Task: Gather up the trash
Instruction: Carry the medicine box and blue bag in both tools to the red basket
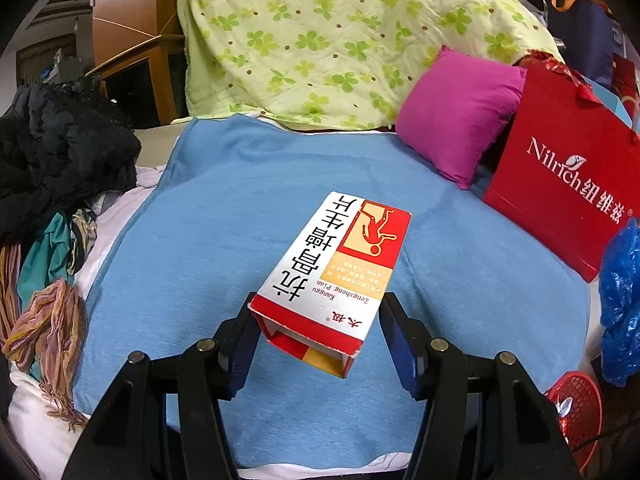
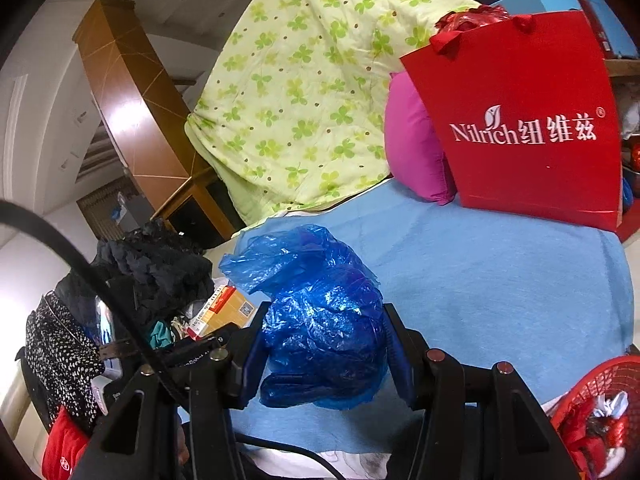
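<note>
Crumpled blue plastic, a thin bag (image 2: 324,320) bunched into a loose wad, fills the space between the jaws of the right gripper (image 2: 324,344), whose pads press into its sides, so that tool is clenched on it and holds it above the blue blanket (image 2: 500,288). The left gripper (image 1: 316,344) has a red and white medicine carton (image 1: 332,272) between its jaws by the open near end; its left pad touches the carton's corner, but whether the right pad bears on the far side is hard to tell, since a sliver of blanket seems to show there, though the carton appears lifted off the bed. Judged from this, both pieces of trash are picked up and the step in hand is carrying them to the bin. The red mesh basket (image 2: 600,396) at the lower right edge, already holding wrappers, looks like the place for them. The next move calls for swinging each tool over its rim and letting go without the light bag clinging to a pad. The basket is cut off by the frame in both views, so its mouth and depth cannot be read. The red gift bag (image 2: 532,120) hides most of the magenta cushion (image 2: 412,144), and the heap of dark clothes (image 1: 60,152) on the left may conceal more litter.
</note>
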### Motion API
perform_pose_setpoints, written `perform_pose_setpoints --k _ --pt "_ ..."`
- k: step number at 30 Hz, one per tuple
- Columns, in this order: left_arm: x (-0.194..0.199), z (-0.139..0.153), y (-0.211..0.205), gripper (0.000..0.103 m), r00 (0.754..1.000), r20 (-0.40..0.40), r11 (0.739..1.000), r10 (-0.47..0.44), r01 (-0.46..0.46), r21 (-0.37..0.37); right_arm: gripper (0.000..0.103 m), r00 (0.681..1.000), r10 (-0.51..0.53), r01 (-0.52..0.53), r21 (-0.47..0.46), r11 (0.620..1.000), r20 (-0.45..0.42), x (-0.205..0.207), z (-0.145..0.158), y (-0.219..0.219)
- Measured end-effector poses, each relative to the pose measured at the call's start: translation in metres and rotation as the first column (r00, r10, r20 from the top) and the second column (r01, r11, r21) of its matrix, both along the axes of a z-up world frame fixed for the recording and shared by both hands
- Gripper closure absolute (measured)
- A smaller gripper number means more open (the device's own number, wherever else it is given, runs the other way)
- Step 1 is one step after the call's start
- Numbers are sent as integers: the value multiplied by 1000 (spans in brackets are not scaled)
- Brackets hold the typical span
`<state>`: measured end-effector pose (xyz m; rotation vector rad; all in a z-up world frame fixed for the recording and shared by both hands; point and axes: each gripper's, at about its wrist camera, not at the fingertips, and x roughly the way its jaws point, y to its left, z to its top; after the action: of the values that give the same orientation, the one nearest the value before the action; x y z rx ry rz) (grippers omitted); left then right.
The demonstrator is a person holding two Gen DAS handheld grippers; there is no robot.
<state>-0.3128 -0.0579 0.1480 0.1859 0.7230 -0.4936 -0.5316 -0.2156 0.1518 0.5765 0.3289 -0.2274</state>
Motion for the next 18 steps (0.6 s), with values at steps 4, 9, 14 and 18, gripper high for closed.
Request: perform_pose_setpoints --k 4,9,14,18 --pt "-2 -5 -8 42 1000 -9 1000 -14 14 13 47 1000 -15 15 5 1000 5 -10 -1 -1" --pt "-8 -8 -17 42 999 -16 999 -37 37 29 47 999 -40 40 8 999 8 -23 -3 -7" --pt "-16 -7 -25 42 998 -17 997 -64 65 34 47 997 -75 75 17 997 12 -35 -4 -14" --pt "-23 -5 -35 42 995 -16 995 -96 96 34 47 993 -117 117 14 993 5 -50 -5 -20"
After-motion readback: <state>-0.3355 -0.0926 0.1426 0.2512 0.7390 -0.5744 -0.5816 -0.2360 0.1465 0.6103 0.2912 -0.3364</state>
